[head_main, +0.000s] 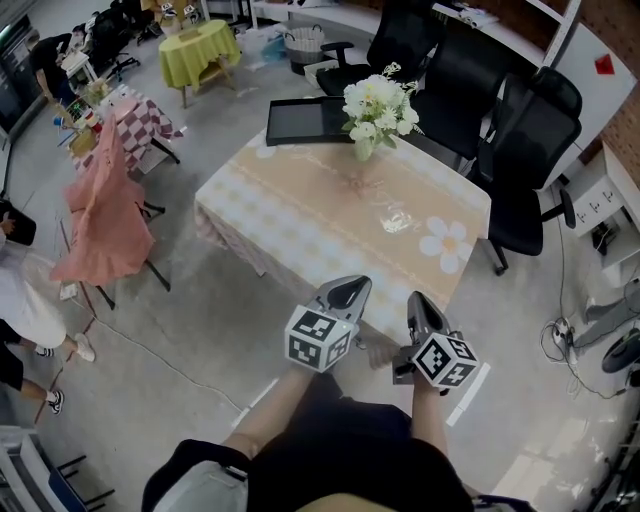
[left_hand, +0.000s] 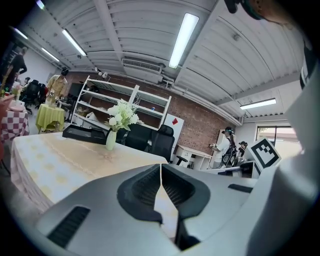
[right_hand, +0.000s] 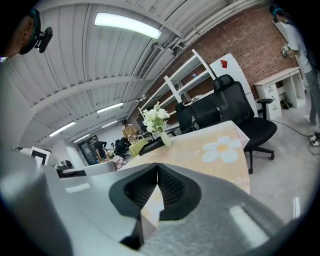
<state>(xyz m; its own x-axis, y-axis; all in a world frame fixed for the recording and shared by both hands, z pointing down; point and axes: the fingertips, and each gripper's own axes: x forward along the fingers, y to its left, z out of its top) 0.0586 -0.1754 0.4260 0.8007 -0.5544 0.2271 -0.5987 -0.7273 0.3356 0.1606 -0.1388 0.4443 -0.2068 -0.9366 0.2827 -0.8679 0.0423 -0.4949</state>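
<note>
In a workroom with a grey concrete floor, a table under a beige checked cloth stands at 12 o'clock. My left claw and right claw are both pinched closed, empty, near its near edge. White flowers and a flat black tray sit at its far end.

- Left gripper: matt grey plastic shell; black ribbed pads.
- Right gripper: the same grey plastic, faintly speckled; pads black and ribbed.
- Tablecloth: smooth printed cloth with glossy highlights.
- Tray: matt black.
- Floor: smooth grey concrete with a dull sheen.
</note>
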